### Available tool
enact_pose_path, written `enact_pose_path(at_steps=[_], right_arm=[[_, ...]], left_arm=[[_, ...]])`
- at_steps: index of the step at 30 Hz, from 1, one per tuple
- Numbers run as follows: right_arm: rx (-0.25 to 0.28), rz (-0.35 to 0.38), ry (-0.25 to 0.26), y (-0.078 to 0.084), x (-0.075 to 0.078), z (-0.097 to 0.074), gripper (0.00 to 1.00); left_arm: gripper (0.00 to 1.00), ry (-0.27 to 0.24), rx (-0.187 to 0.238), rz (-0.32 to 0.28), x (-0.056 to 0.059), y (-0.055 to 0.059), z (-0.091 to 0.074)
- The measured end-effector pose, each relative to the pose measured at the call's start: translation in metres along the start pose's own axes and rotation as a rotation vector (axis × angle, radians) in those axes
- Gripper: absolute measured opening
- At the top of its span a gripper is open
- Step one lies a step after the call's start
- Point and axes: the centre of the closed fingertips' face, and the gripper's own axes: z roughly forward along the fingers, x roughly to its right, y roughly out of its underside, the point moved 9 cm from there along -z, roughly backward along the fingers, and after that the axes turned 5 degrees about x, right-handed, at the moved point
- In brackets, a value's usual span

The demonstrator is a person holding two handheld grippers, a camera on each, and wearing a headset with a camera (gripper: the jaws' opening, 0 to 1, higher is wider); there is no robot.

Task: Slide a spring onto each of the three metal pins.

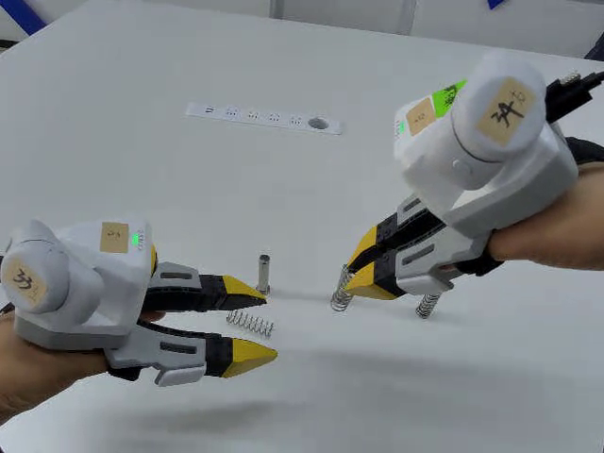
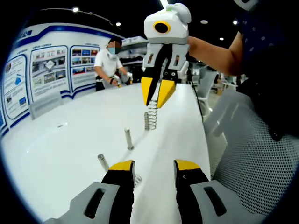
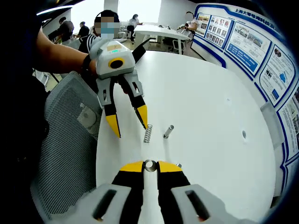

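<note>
A white worktop (image 1: 113, 189) is seen from above, with two hand-held tools working close to its near edge. The right tool (image 1: 351, 274) has its jaws pressed together on the top coils of an upright spring (image 1: 340, 298). The lower end of this spring rests on the worktop, apparently over a pin. A second upright spring (image 1: 427, 304) stands just beyond it, toward the right edge. The left tool (image 1: 270, 327) is spread wide and holds nothing. A loose spring (image 1: 250, 323) lies flat between its jaws, just beside a bare metal pin (image 1: 263, 274). The springs look like light, thin wire coils that would likely bend, roll or flick away under a hard squeeze. A gentle pinch across the coils near one end, leaving the bore free for the pin, seems best.
</note>
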Motion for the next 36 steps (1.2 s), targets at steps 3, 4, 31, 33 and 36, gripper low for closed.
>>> enact_pose_path(at_steps=[3,4,31,33,36], right_arm=[[-0.004,0.006,0.015,0.001,0.005,-0.004,0.11],[-0.007,0.006,0.021,0.002,0.007,-0.005,0.11],[-0.065,-0.004,0.059,0.004,0.045,0.013,0.11],[-0.07,-0.006,0.058,0.005,0.046,0.015,0.11],[-0.076,-0.003,0.054,0.006,0.047,0.017,0.11]], left_arm=[[0.37,-0.023,0.005,-0.012,-0.001,0.001,-0.004],[0.38,-0.032,0.004,-0.017,-0.001,0.002,-0.006],[0.62,-0.149,0.014,-0.106,-0.005,0.019,-0.024],[0.62,-0.151,0.016,-0.109,-0.005,0.019,-0.024],[0.62,-0.152,0.017,-0.112,-0.004,0.02,-0.024]])
